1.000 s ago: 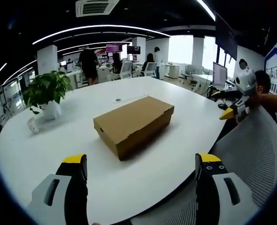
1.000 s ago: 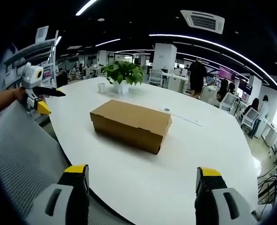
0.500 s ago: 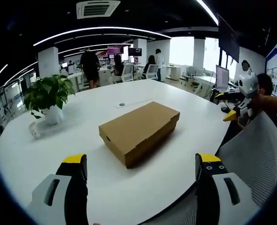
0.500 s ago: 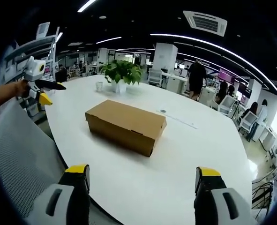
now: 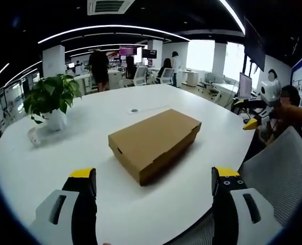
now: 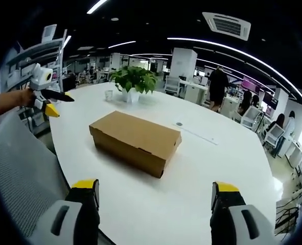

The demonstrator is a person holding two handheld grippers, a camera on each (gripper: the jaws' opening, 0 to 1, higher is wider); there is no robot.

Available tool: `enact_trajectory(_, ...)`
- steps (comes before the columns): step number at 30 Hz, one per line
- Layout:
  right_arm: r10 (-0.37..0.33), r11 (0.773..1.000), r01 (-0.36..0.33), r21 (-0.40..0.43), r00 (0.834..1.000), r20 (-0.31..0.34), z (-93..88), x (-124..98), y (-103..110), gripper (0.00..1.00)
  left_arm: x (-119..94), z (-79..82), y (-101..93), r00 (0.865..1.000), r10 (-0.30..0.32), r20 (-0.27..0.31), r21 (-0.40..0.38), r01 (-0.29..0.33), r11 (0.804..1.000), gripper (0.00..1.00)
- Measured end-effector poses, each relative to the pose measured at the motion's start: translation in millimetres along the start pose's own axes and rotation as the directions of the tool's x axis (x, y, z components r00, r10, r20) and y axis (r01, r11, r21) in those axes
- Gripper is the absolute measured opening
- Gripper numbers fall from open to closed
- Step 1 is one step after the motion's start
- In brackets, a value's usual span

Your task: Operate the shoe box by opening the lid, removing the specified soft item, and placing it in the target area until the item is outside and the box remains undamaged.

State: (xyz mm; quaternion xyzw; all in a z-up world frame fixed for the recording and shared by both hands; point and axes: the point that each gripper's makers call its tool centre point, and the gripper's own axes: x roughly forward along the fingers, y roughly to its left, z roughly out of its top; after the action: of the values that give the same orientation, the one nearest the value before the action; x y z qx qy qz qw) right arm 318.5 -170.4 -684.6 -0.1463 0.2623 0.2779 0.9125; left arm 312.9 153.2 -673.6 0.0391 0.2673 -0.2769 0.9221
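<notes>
While shoe box [image 5: 154,141] lies closed, both claws gape apart.

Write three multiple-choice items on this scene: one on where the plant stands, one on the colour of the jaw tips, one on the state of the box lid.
1. Where is the plant?
A. On the table, beyond the box
B. On top of the box
C. On the floor

2. What colour are the jaw tips of the left gripper and right gripper?
A. Red
B. Yellow
C. Green

3. What state is the box lid in?
A. Off, beside the box
B. Half raised
C. Shut

Answers: 1 A, its white pot stands on the tabletop apart from the box. 2 B, both views show yellow tips. 3 C, the lid sits flat on the box.
</notes>
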Motion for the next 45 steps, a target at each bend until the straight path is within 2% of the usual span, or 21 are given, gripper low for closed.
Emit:
enact_trajectory(15,0.051,0.998,-0.051,-0.047,0.999,0.000,10.0,43.2,-12.1,0.88,31.4,-5.9,11.8,1.000,0.006,-0.021,0.021,-0.006,1.000,0.96)
enact_trajectory(28,0.107,0.992,-0.109,-0.065,0.994,-0.036,-0.4,75.1,-11.4,0.86,52.9,-25.1,16.2,0.997,0.001,-0.073,0.019,0.000,1.000,0.94)
enact_trajectory(38,0.140,0.986,-0.141,-0.091,0.990,-0.018,3.9,94.9,-10.8,0.81,71.2,-26.8,15.4,0.996,-0.003,-0.090,0.034,0.006,0.999,0.94)
enact_trajectory(45,0.168,0.978,-0.171,-0.119,0.985,-0.035,2.5,109.1,-8.5,0.76,82.4,-30.7,14.1,0.994,-0.009,-0.110,0.021,0.011,1.000,0.92)
